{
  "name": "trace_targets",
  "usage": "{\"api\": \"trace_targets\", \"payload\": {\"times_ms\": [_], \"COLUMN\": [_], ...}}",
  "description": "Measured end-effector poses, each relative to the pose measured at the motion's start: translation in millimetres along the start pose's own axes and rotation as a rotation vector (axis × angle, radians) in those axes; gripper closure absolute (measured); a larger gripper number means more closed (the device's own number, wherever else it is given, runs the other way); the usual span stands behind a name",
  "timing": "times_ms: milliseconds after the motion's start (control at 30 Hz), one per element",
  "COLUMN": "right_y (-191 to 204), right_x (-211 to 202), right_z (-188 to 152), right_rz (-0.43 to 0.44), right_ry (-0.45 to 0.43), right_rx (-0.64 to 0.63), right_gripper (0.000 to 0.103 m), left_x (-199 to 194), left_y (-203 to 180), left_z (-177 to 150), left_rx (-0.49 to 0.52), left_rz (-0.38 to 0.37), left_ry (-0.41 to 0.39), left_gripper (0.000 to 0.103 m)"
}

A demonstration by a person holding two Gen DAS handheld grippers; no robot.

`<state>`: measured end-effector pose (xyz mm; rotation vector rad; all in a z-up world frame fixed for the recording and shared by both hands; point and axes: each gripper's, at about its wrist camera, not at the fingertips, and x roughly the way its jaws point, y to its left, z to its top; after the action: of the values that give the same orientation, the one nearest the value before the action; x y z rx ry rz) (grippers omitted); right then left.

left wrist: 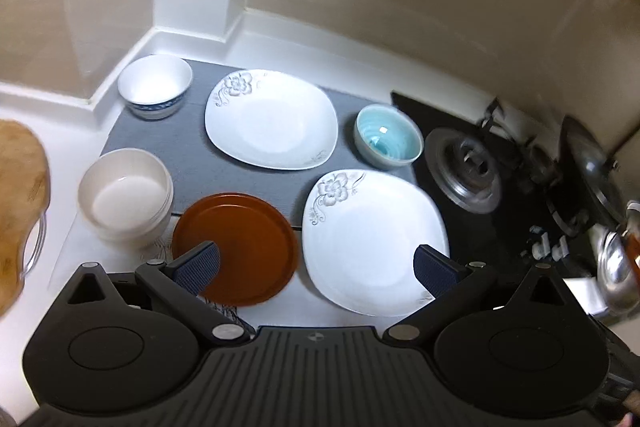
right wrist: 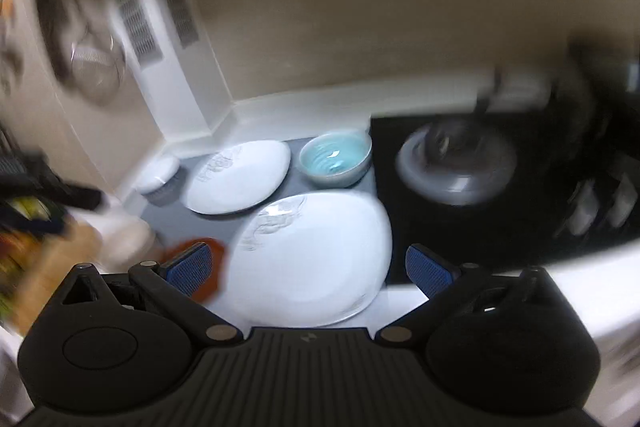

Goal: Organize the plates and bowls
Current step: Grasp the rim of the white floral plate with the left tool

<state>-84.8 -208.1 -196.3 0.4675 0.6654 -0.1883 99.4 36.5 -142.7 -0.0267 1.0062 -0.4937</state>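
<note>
Left wrist view: left tool (left wrist: pixel 316 267) and right tool (right wrist: pixel 308 269) hover empty, jaws spread, above the near floral plate (left wrist: pixel 374 241), likely choosing it first; brown plate (left wrist: pixel 236 247) beside it on the bench (left wrist: pixel 280 311)

The right wrist view is smeared with blur: the burner (right wrist: pixel 456 163) at three o'clock and clutter (right wrist: pixel 28 227) at nine o'clock stay unreadable.
</note>
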Motion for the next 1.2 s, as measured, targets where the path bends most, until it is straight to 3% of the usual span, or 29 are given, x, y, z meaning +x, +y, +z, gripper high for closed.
{"api": "trace_targets", "payload": {"times_ms": [100,200,267,400,433,467,533,600,667,733,800,900,967,1033,1100,1133,1200], "right_y": [-10.8,-36.4,-56.1,-82.6,-87.7,-93.4,-98.9,-95.9,-92.5,-94.7,-97.8,-102.7,-105.8,-107.3,-110.2,-111.3,-110.9], "right_x": [12.0,26.8,40.6,65.8,73.6,80.9,95.8,110.4,123.2,133.9,144.9,157.9,165.1,173.0,177.5,180.4,185.8], "right_z": [-8.2,-9.9,-13.0,-14.1,-12.9,-12.7,-10.8,-5.1,-0.1,2.5,2.9,3.4,4.2,5.5,4.5,3.3,1.3], "right_rz": [-0.098,-0.129,-0.118,-0.094,-0.077,-0.047,-0.004,-0.016,0.001,0.028,0.018,0.007,-0.003,0.004,0.030,0.046,0.038], "right_ry": [0.003,0.082,0.148,0.180,0.190,0.196,0.198,0.205,0.224,0.247,0.268,0.296,0.315,0.335,0.336,0.344,0.366], "right_rx": [0.007,0.154,0.261,0.326,0.364,0.417,0.476,0.467,0.461,0.496,0.521,0.533,0.535,0.527,0.552,0.564,0.573], "right_gripper": [0.000,0.000,0.000,0.000,0.000,0.000,0.000,0.001,0.007,0.025,0.032,0.032,0.033,0.051,0.057,0.072,0.087], "left_x": [36.9,76.5,102.5,159.5,173.3,188.1,212.0,229.2,241.2,247.7,253.8,266.9,273.4,275.3,273.8,272.5,270.6], "left_y": [3.6,5.9,8.3,11.3,13.4,13.7,15.1,15.0,13.1,10.7,8.6,7.3,8.6,6.3,0.2,-2.9,-5.7], "left_z": [7.1,9.5,15.3,44.5,51.9,59.8,69.6,71.4,71.4,70.8,69.1,64.6,60.7,60.6,60.8,60.3,58.8], "left_rx": [0.013,0.040,0.043,0.015,-0.006,-0.017,-0.040,-0.048,-0.034,-0.002,0.024,0.034,0.017,0.015,0.050,0.069,0.100], "left_rz": [0.049,0.061,0.011,-0.106,-0.142,-0.167,-0.171,-0.161,-0.159,-0.153,-0.144,-0.102,-0.125,-0.135,-0.120,-0.113,-0.113], "left_ry": [0.023,0.080,0.131,0.260,0.294,0.326,0.364,0.411,0.447,0.460,0.488,0.543,0.567,0.559,0.536,0.524,0.508], "left_gripper": [0.001,0.010,0.022,0.041,0.050,0.052,0.060,0.063,0.068,0.069,0.074,0.076,0.079,0.081,0.080,0.080,0.080]}}
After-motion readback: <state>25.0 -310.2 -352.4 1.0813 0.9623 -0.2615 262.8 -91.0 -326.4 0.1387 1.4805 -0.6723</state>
